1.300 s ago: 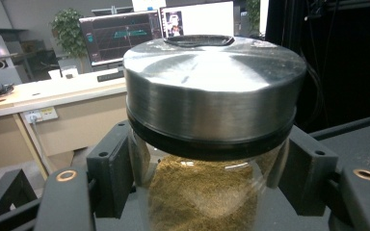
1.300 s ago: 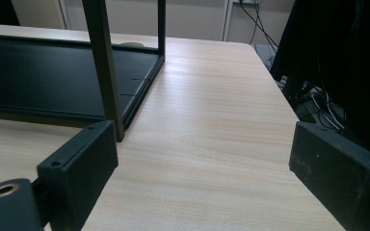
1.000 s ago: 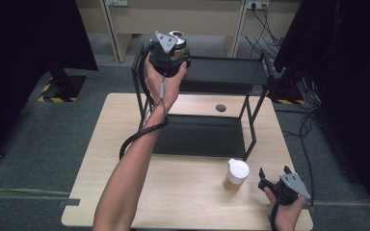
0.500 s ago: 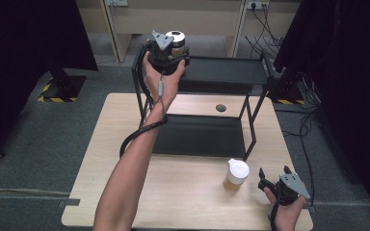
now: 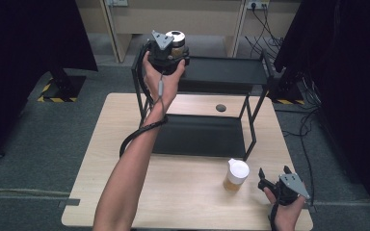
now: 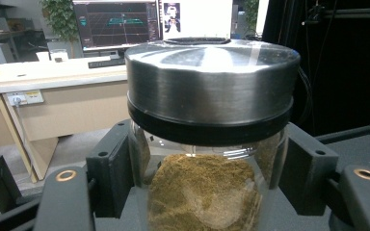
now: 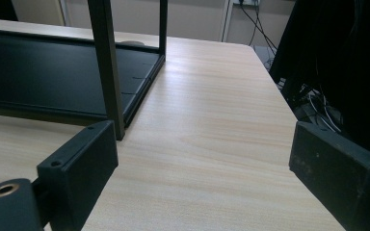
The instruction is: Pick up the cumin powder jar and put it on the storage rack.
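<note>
Jar held at top shelf, unchanged from a second ago.
Left gripper clamps jar beside the shelf; right gripper idle, jaws wide, near second jar.

Left tool holds jar above rack.

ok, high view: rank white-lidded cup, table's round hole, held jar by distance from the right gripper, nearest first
1. white-lidded cup: on the table, just left of the right gripper.
2. round hole: far side of the tabletop.
3. jar: in the left gripper, raised by the rack's top shelf.
</note>
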